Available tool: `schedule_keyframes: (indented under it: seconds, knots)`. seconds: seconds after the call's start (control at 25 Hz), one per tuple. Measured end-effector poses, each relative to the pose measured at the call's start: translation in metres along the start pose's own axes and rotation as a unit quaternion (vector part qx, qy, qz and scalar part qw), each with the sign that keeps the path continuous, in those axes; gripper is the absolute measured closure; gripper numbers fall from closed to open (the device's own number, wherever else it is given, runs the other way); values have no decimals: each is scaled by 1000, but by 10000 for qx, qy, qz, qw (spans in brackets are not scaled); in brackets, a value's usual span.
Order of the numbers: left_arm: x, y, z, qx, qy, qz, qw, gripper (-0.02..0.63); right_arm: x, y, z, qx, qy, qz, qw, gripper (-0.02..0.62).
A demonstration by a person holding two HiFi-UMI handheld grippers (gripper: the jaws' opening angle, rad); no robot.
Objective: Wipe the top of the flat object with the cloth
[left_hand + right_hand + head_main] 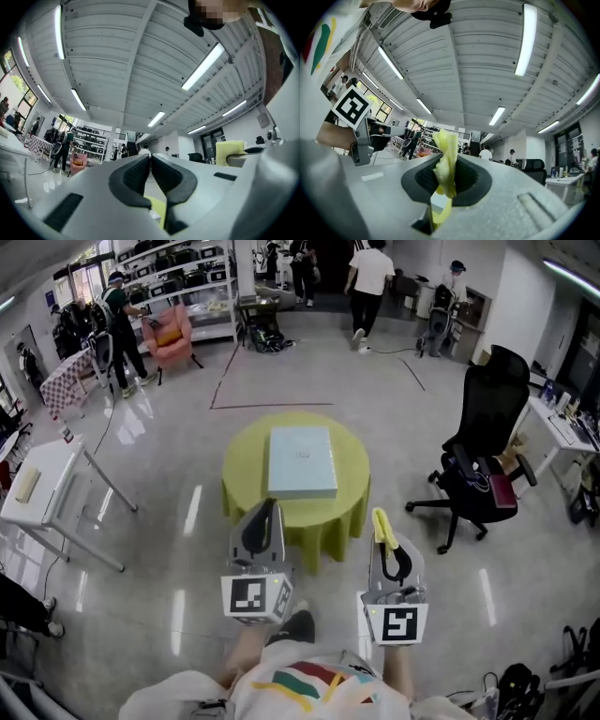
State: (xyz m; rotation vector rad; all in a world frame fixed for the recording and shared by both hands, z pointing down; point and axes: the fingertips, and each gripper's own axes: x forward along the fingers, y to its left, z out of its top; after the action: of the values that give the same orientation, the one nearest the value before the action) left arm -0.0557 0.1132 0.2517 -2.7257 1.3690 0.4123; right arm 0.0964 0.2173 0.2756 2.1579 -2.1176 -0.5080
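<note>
Head view showed one flat, pale blue rectangular box (pixel 302 461) lying on one round table (pixel 247 476) draped in smooth yellow-green fabric, apart from both grippers. Of the two, the left gripper (pixel 269 506) had its ribbed black pads (pixel 136 176) pressed together on nothing; the right gripper (pixel 378 517) pinched one crumpled yellow cloth (pixel 446 151), whose folds only the right gripper view made plain.

Open floor (pixel 178 465) is seen on all sides of the round table (pixel 242 486). Its top is mostly taken by the flat box (pixel 302 460); narrow bare margins are left at the sides. An office chair (pixel 483 456) is placed well to the right, a white folding table (pixel 42 486) well left.
</note>
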Motion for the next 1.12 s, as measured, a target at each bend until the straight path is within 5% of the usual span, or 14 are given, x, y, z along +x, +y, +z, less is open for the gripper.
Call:
schedule_keyframes:
  seconds: [0.52, 0.84, 1.12]
  knots:
    - [177, 90, -20, -155, 227, -129, 9995, 591, 200, -23, -15, 139, 132, 74, 9998, 571]
    - [213, 75, -32, -154, 343, -197, 9991, 591, 236, -44, -38, 265, 190, 306, 9990, 571]
    - [223, 80, -15, -6, 61, 311, 9995, 591, 261, -53, -31, 475, -149, 719, 9962, 571]
